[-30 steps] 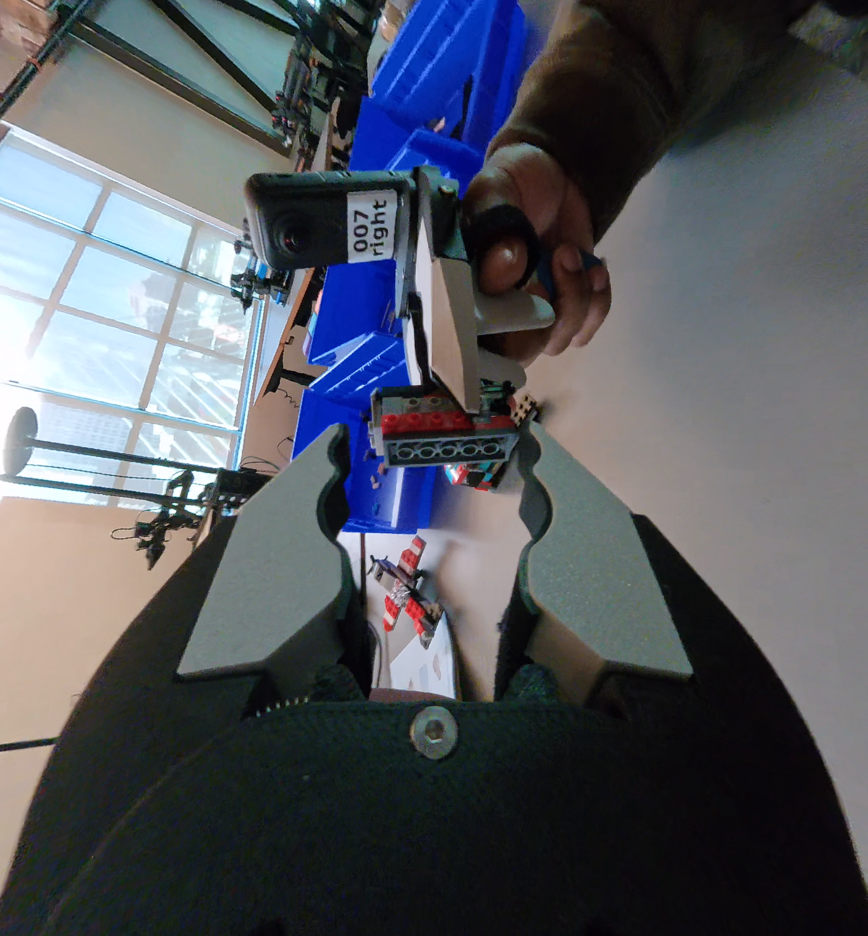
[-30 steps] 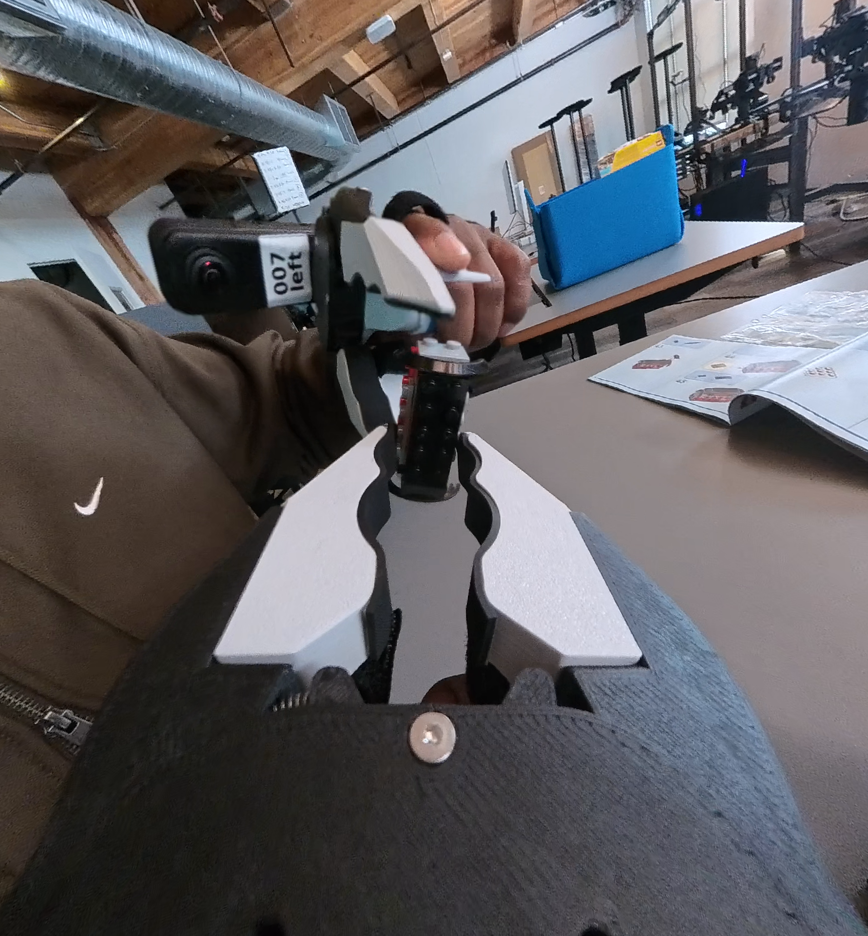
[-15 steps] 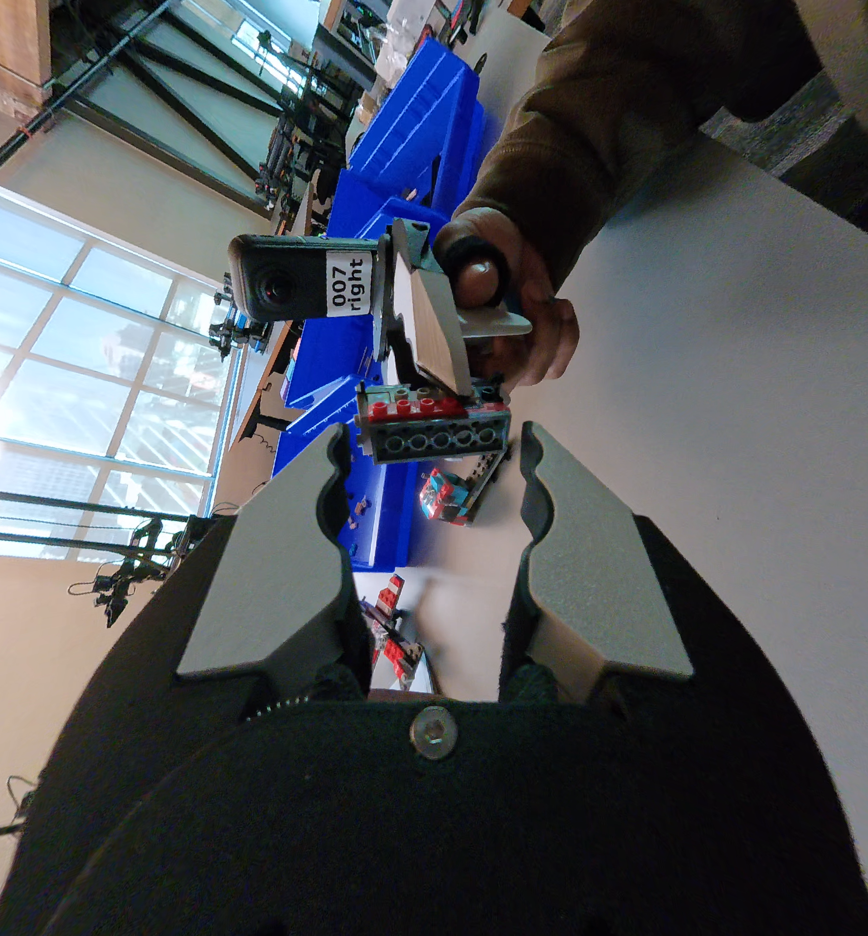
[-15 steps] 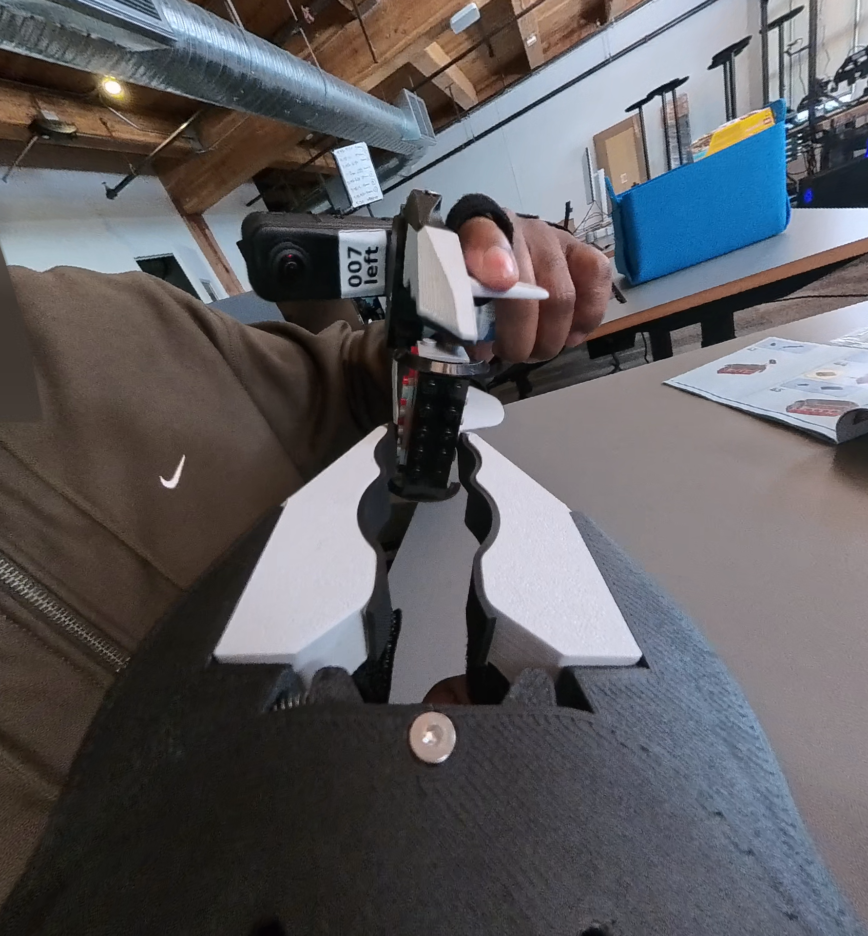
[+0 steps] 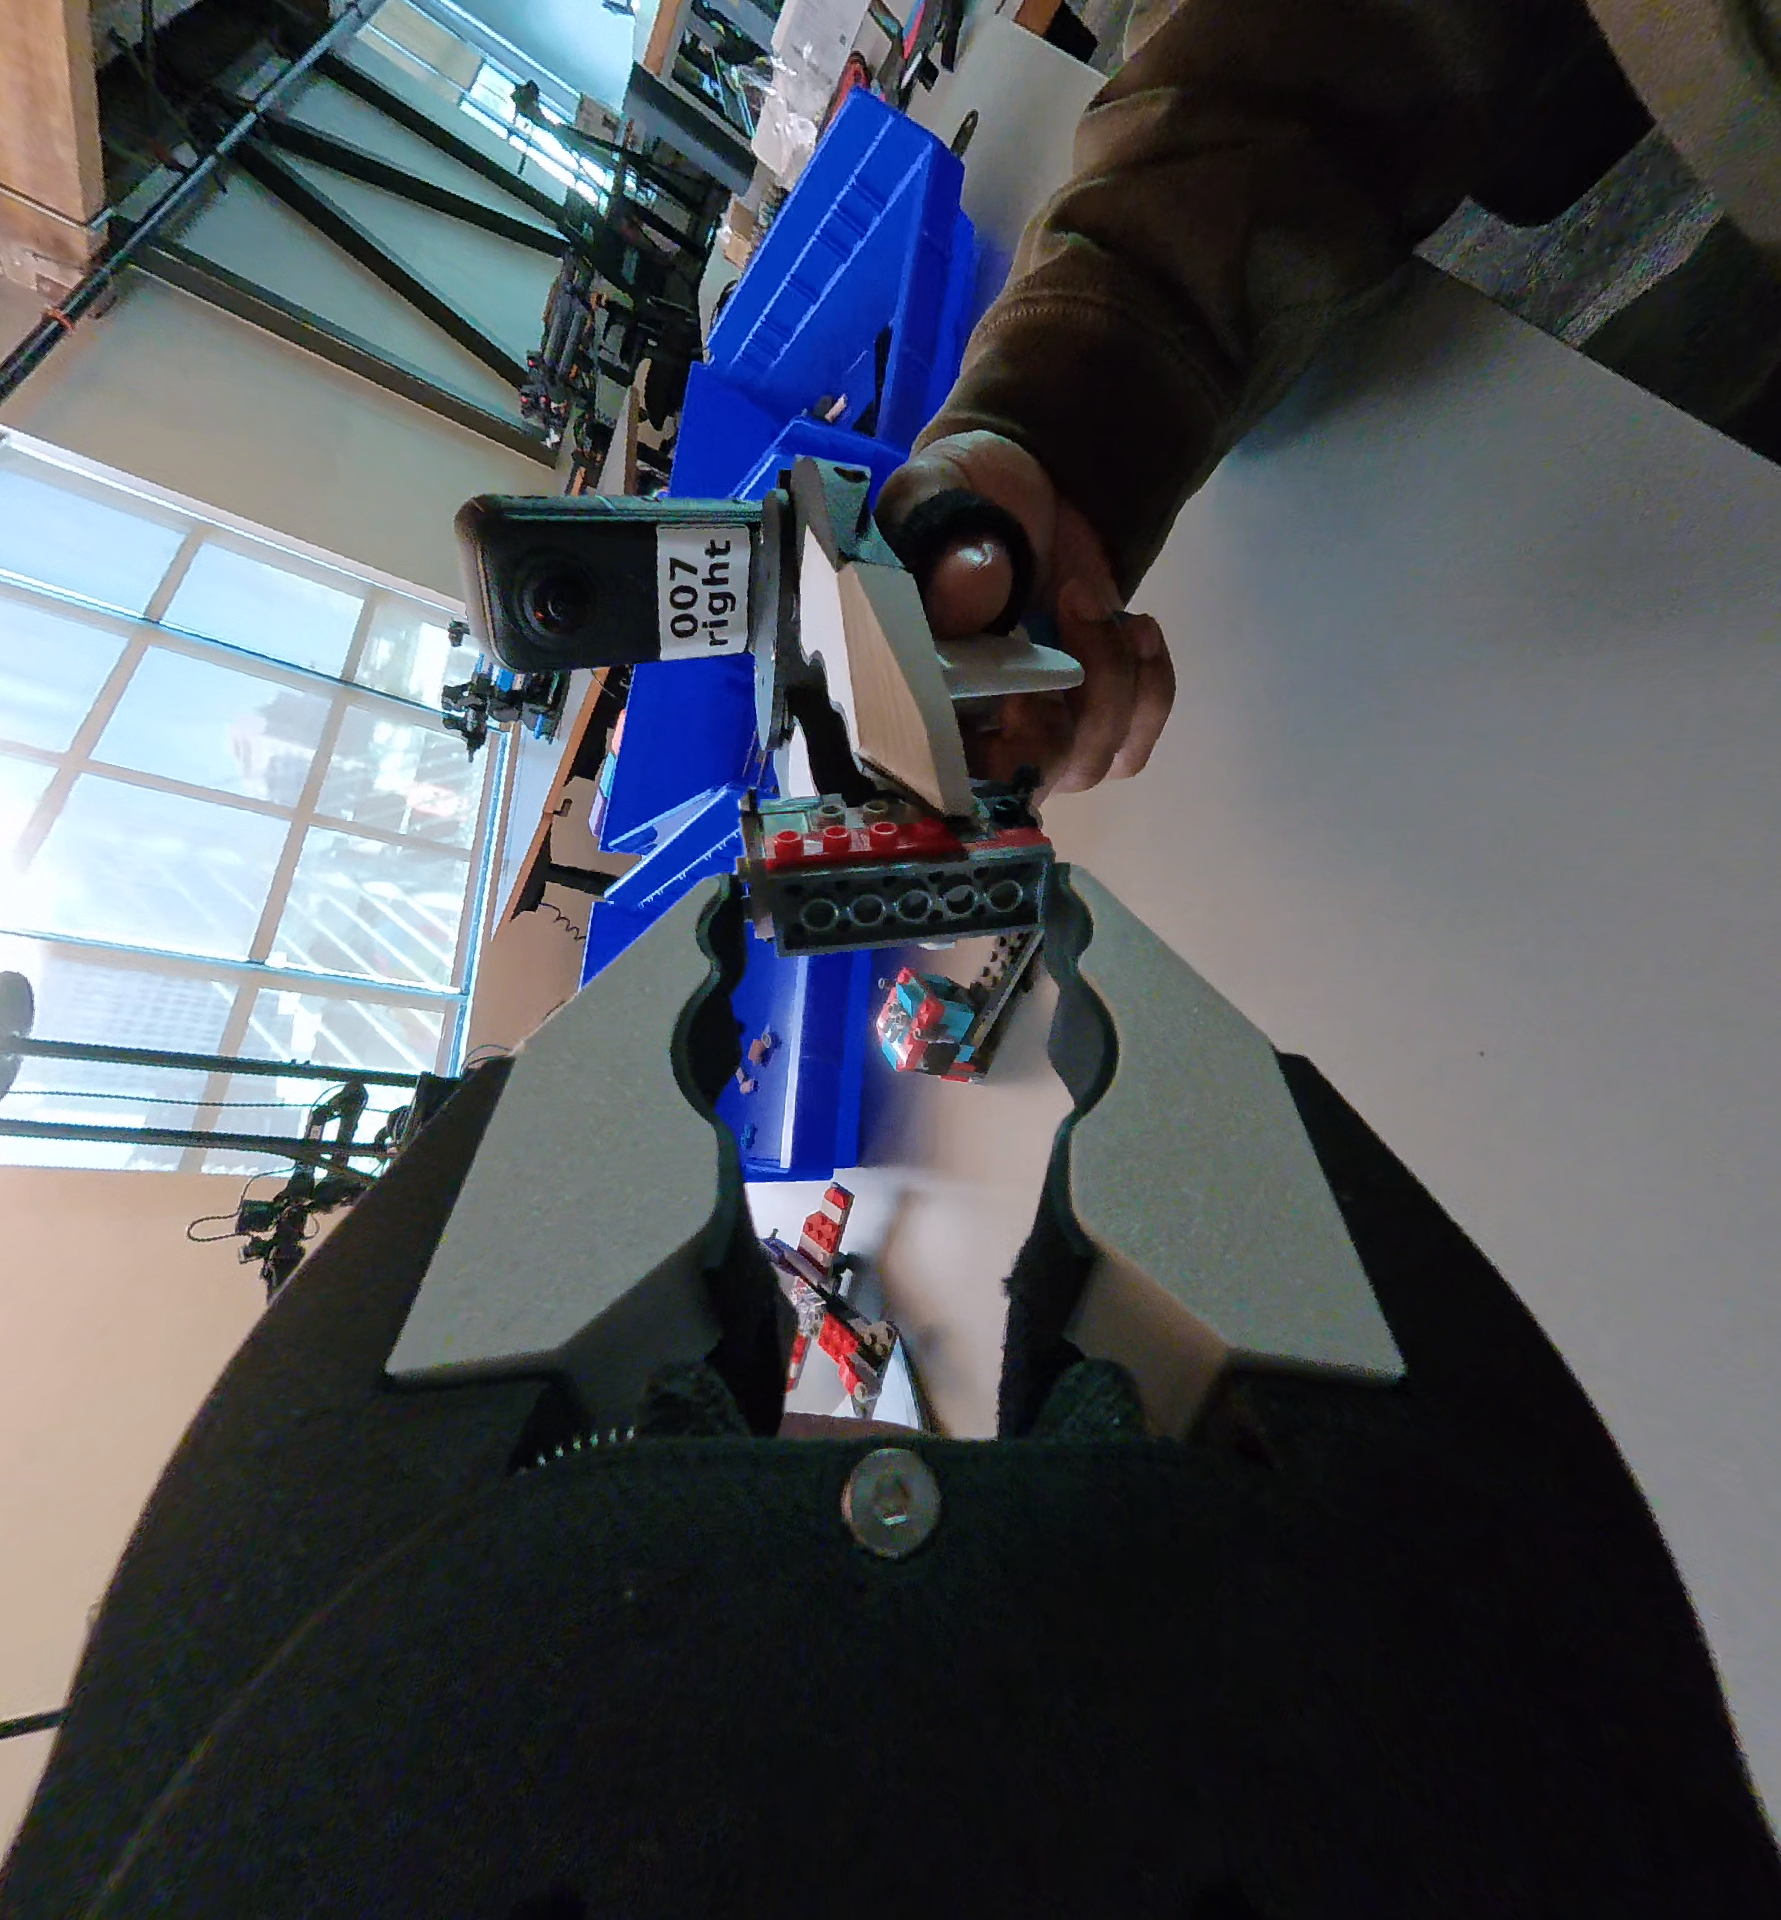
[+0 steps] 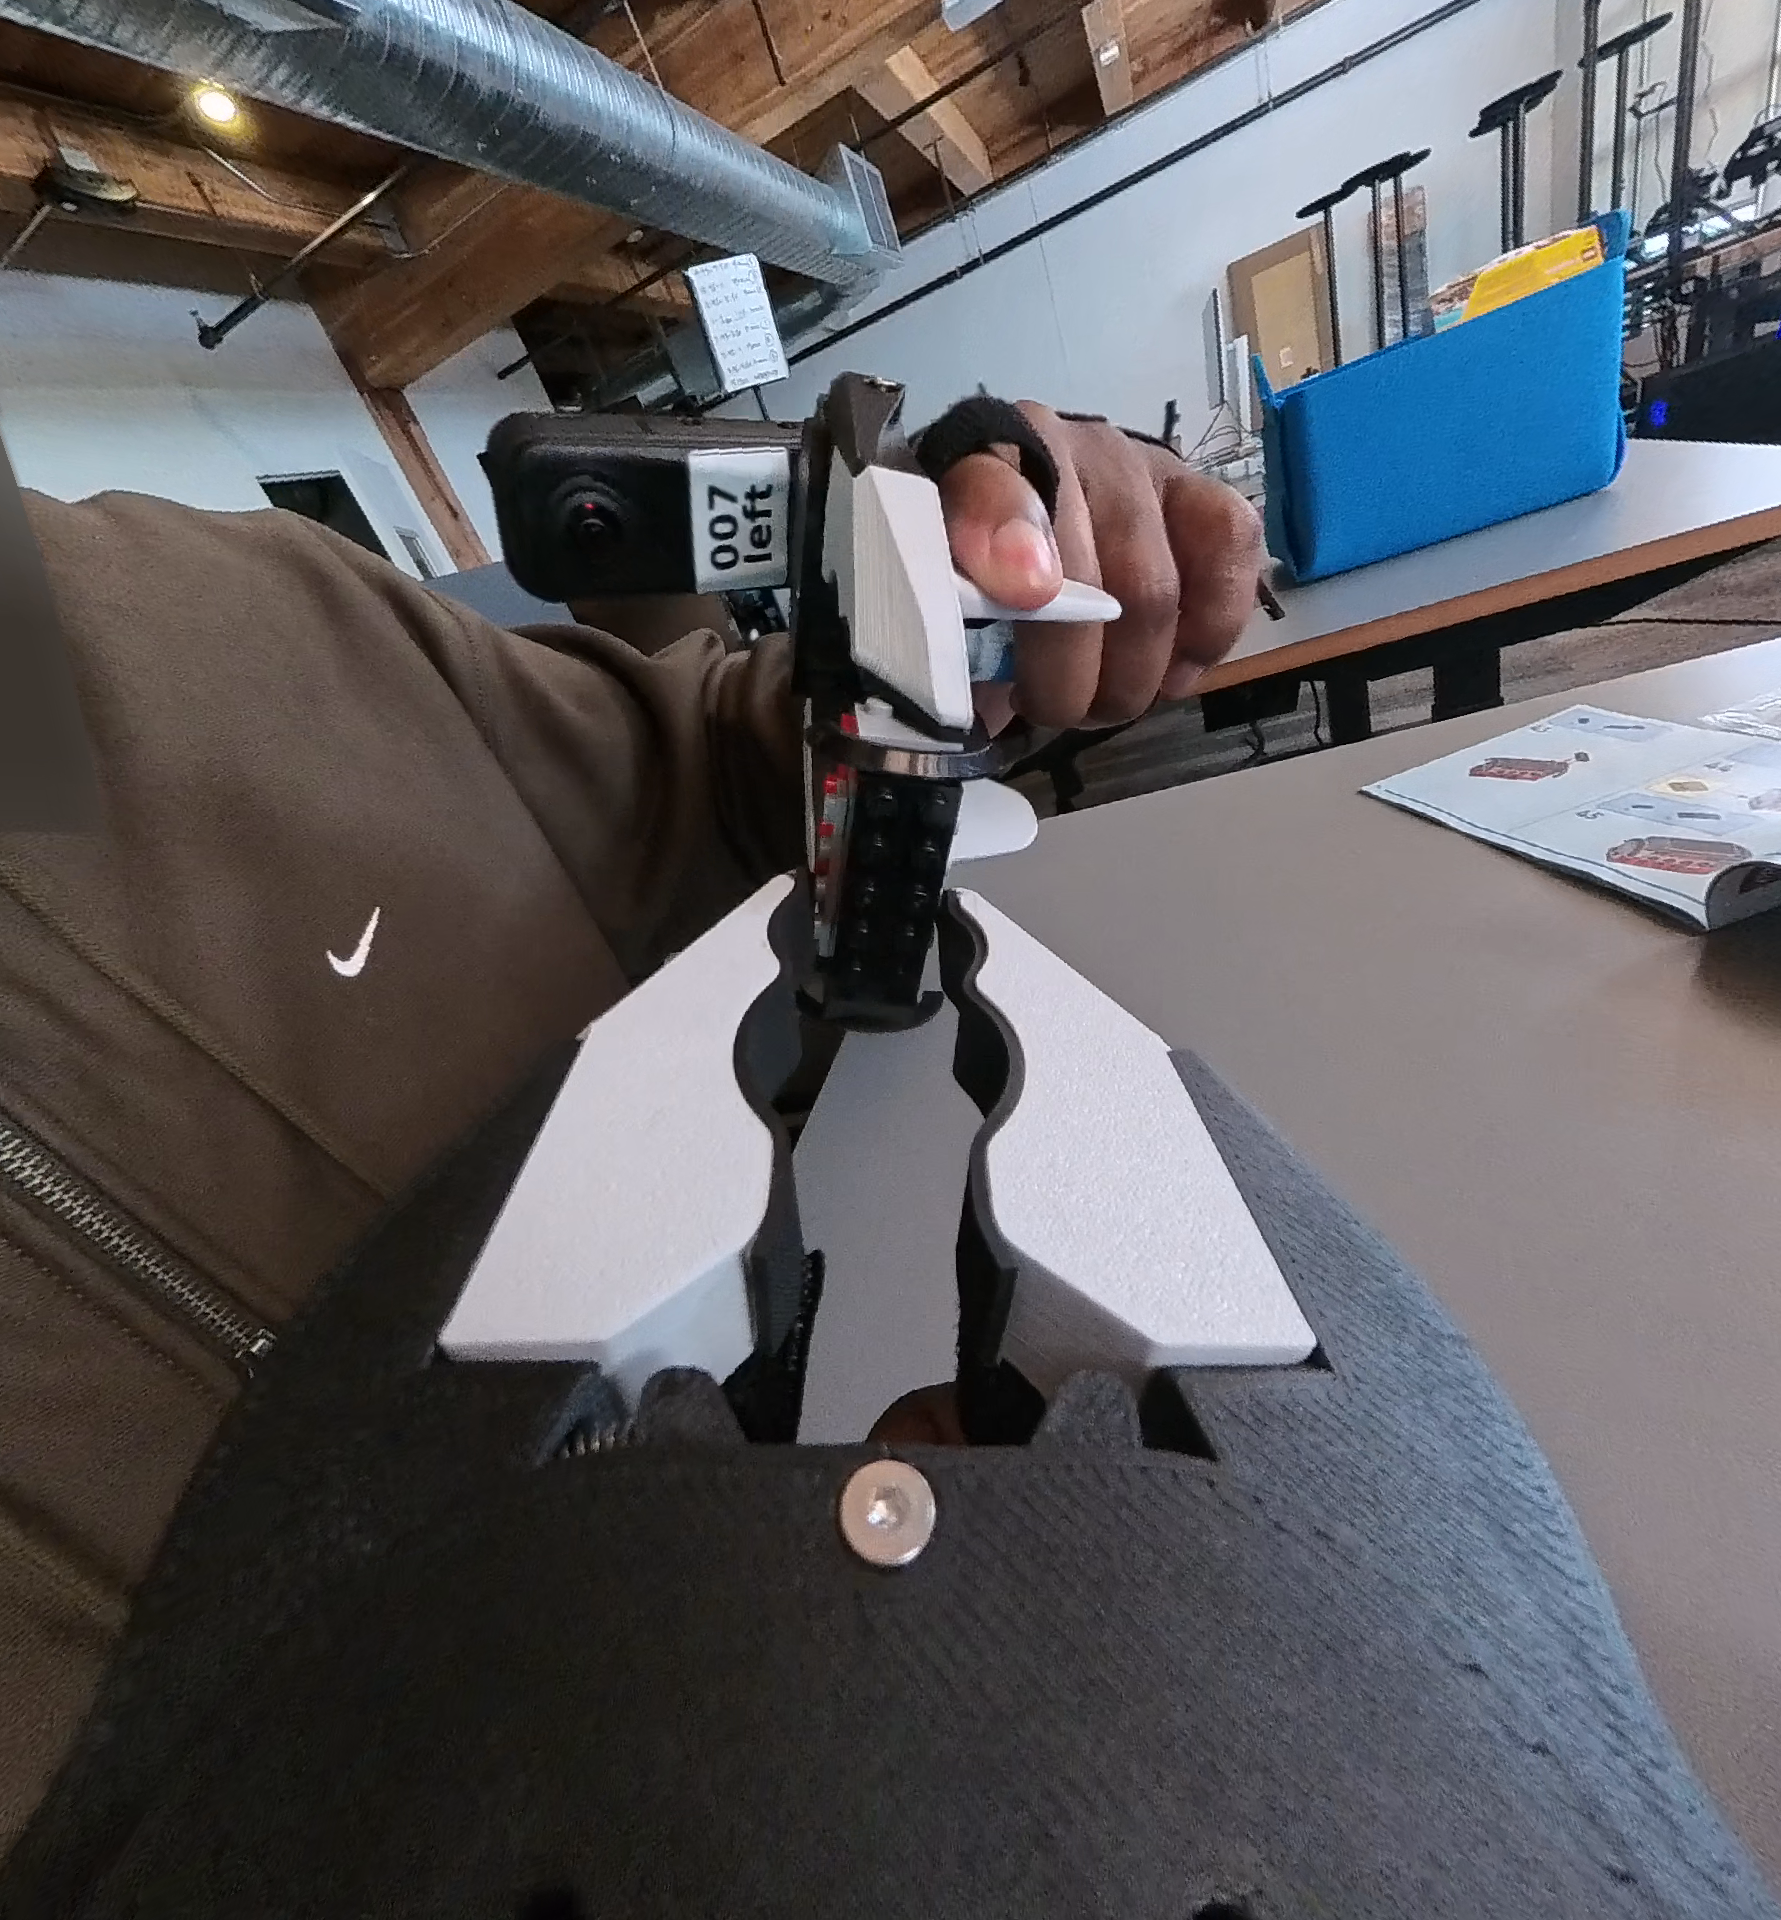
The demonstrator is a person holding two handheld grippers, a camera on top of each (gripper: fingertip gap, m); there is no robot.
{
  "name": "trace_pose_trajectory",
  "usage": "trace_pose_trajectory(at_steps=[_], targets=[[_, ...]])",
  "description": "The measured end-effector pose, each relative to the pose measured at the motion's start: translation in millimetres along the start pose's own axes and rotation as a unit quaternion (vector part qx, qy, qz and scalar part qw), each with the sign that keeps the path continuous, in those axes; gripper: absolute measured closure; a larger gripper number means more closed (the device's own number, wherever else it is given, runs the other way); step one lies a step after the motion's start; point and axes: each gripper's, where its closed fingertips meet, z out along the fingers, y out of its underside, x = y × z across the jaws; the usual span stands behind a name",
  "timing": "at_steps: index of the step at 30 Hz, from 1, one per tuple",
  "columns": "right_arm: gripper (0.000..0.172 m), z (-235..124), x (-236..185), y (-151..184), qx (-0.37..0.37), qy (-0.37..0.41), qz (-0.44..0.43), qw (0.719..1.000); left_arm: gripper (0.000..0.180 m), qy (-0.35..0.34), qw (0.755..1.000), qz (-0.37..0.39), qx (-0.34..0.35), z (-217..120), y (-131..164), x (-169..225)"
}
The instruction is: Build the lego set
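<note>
My right gripper [image 6: 870,914] is shut on a brick assembly [image 6: 886,894] of dark grey and red bricks, and holds it in the air above the grey table [image 6: 1385,1143]. In the left wrist view the assembly [image 5: 907,904] lies crosswise between the tips of my left gripper [image 5: 891,906]. The right fingertip [image 5: 1068,914] is at the assembly's end. The left fingertip [image 5: 709,925] stands a little off the other end. The left gripper is open. The right gripper [image 5: 886,790] comes down onto the assembly from above in that view.
Blue bins [image 5: 824,312] stand along the table's far side. A small red and teal brick model [image 5: 927,1023] and a red and white brick plane [image 5: 834,1299] lie on the table. An open instruction booklet [image 6: 1634,821] lies to the right. A blue fabric box [image 6: 1447,416] stands on another table. Less than 4 cm separates the two grippers' tips.
My left gripper's jaws have narrowed and its tips have moved up around the ends of the assembly. The right gripper has kept its hold on the assembly.
</note>
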Motion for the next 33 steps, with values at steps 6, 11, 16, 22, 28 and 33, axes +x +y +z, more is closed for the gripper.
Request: trace_pose_trajectory(at_steps=[6,11,16,22,28,33], targets=[[0.148,2,-1,5,-0.012,-0.006,-0.003,1.0,0.122,0.017,1.0,0.002,-0.007,0,0,6],[0.148,3,-3,6,-0.014,-0.014,-0.001,1.0,0.122,0.024,1.0,-0.002,-0.006,-1,-1,8],[0.148,1,2,4,-0.004,-0.003,0.005,1.0,0.122,0.002,1.0,-0.018,-0.01,0,3,4],[0.147,-4,13,-1,0.009,0.041,-0.018,0.999,0.109,-0.046,0.995,-0.084,-0.02,-5,19,-7],[0.147,-8,21,-4,0.008,0.081,-0.07,0.994,0.115,-0.084,0.918,-0.379,0.077,-20,29,-18],[0.147,-7,23,-3,0.0,0.101,-0.108,0.989,0.132,-0.065,0.816,-0.55,0.169,-13,28,-11]])
